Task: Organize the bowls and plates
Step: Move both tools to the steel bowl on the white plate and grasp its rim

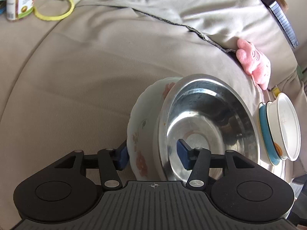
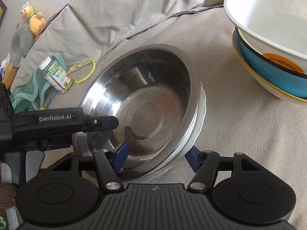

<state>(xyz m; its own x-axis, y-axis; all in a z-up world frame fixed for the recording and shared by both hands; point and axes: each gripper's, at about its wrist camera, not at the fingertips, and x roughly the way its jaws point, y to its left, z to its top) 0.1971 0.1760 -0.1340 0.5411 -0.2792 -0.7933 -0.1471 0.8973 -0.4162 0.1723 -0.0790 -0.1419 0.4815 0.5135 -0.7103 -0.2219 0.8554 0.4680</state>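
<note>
A steel bowl [image 1: 211,122] sits nested in a white floral bowl [image 1: 144,126] on a beige bed sheet. My left gripper [image 1: 152,155] straddles their near rims, one pad inside the steel bowl and one outside the floral bowl, clamped on both. My right gripper [image 2: 157,153] straddles the same pair, the steel bowl [image 2: 145,107] and the floral bowl [image 2: 193,134], from another side, one pad inside and one outside. The left gripper's body [image 2: 57,122] shows in the right wrist view. A stack of a white bowl [image 2: 272,19], a blue bowl [image 2: 268,71] and a white plate [image 2: 272,90] stands to the right.
A pink plush toy [image 1: 253,61] and a dark notebook [image 1: 280,17] lie beyond the bowls. A vitamin bottle [image 2: 55,74], a green cloth [image 2: 28,94] and a yellow loop [image 2: 84,71] lie at the left. Plush toys [image 2: 32,19] sit at the bed's far left edge.
</note>
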